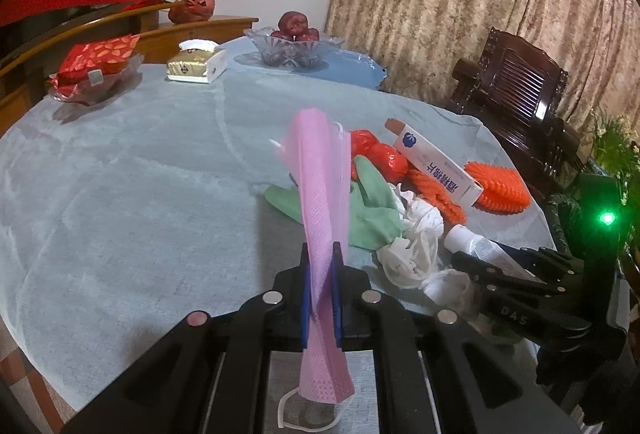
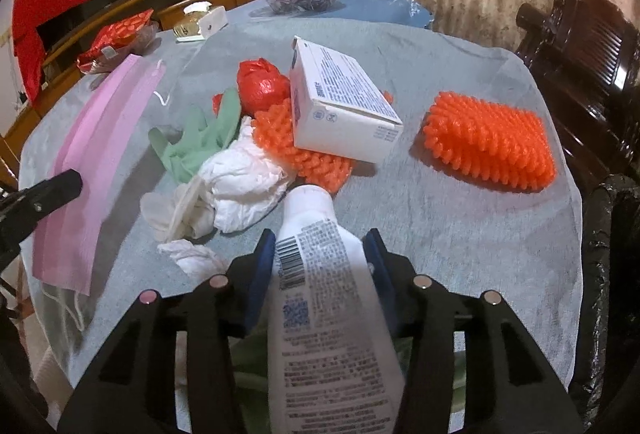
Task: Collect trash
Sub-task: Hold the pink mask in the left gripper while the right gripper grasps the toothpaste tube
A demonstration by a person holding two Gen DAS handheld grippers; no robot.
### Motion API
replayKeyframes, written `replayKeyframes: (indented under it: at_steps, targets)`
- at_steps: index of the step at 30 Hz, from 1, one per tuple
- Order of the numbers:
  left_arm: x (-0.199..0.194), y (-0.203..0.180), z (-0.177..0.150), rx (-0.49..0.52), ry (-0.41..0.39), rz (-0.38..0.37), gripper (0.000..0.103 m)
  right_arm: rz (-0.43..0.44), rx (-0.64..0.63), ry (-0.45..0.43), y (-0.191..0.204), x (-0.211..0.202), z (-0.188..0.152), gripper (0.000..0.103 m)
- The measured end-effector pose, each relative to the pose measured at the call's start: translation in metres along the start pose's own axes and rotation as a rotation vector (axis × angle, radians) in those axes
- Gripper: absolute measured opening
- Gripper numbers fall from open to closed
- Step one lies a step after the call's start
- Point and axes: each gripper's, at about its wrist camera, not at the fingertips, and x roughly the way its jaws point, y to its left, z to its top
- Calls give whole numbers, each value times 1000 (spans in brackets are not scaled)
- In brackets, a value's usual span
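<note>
The soft white plastic squeeze tube (image 2: 320, 274), light and slippery near the table's (image 2: 460, 193) front edge, sits between your right gripper's (image 2: 320, 250) blue jaws, which look closed on its shoulder, so squeeze there gently, while your left gripper (image 1: 320, 290) is clamped on the limp pink pleated face mask (image 1: 320, 193).

2 close wrist views face the same trash pile (image 1: 400, 193).

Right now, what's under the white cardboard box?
The white cardboard box leans on an orange spiky foam net and a crumpled red plastic bag. Whatever lies beneath its middle is hidden.
</note>
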Motion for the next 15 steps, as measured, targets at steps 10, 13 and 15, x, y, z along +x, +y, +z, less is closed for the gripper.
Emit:
replayKeyframes:
  at_steps: [10, 13, 15]
  targets:
    - [-18, -20, 13, 29, -52, -26, 9, 100, 60, -129, -18, -55, 10, 33]
    - [-24, -31, 19, 37, -68, -45, 9, 108, 79, -169, -24, -73, 14, 33]
    - [-27, -37, 21, 38, -73, -58, 9, 124, 101, -195, -31, -86, 16, 33]
